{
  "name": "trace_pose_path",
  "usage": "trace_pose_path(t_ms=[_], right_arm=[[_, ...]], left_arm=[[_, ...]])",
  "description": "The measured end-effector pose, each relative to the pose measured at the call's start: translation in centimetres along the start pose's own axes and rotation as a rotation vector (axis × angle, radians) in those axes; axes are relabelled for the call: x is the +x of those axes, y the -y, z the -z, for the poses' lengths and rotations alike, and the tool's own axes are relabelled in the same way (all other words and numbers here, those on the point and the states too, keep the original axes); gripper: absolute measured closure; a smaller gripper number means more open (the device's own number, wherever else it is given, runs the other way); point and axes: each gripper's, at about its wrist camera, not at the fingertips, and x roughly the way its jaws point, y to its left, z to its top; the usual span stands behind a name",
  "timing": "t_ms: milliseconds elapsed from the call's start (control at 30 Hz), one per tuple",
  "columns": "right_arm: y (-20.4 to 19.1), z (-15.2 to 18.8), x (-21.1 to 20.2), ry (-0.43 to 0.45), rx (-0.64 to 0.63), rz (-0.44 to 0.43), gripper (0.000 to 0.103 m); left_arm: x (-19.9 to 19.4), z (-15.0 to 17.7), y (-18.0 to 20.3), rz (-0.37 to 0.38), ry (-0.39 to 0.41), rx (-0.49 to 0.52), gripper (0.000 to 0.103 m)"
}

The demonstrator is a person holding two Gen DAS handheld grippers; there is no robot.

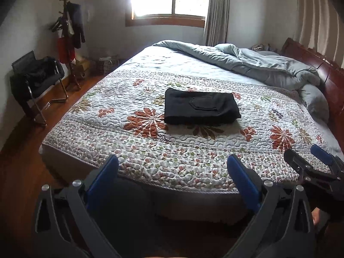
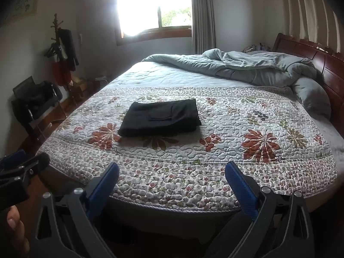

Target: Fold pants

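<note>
Both claws stand wide apart, holding and touching nothing: the left claw and right claw hang at the bottom of their frames. The folded black pants lie mid-frame on the bed.

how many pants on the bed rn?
1. One pair of black pants, folded into a rectangle, lies on the floral quilt near the bed's middle, apart from both open hand-held grippers. The rumpled grey duvet by the headboard could hide more.
</note>
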Motion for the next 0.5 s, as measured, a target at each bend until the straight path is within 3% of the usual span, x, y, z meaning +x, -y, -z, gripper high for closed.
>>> trace_pose_path(t_ms=[500], right_arm=[[0.0,-0.8,2.9,-0.029,-0.012,0.011,0.004]], left_arm=[[1.8,-0.9,0.0,-0.028,0.019,0.008,0.003]])
